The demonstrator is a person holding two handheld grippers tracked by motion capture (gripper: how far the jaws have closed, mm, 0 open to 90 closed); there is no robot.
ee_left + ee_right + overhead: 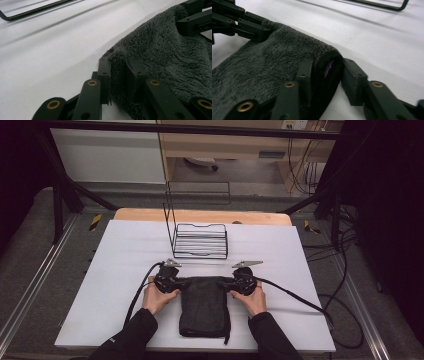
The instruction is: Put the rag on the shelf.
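A broad white worktop (125, 270) takes up the middle of the high view, and lying on its near half, squarely between the person's two hands, is a dark grey fluffy towel (205, 307), folded into a long shape that runs toward the near edge. Behind it, just past its far edge, stands a black wire rack (200, 240) with a tall upright frame on its left side, clear of the cloth. Now the hands: the left hand (157, 297) steers the left gripper (175, 282) onto the towel's far left corner, and the left gripper view has both black jaws pinched close on a fold of the pile (117, 67), cloth squeezed between them. Across the way, the right hand (252, 300) brings the right gripper (231, 285) to the far right corner; the right gripper view shows the rolled edge of the towel (322, 62) sitting between its jaws, one jaw pressed against the fabric, the other just beside it with a sliver of gap. Black cables (295, 295) trail off each gripper across the worktop.
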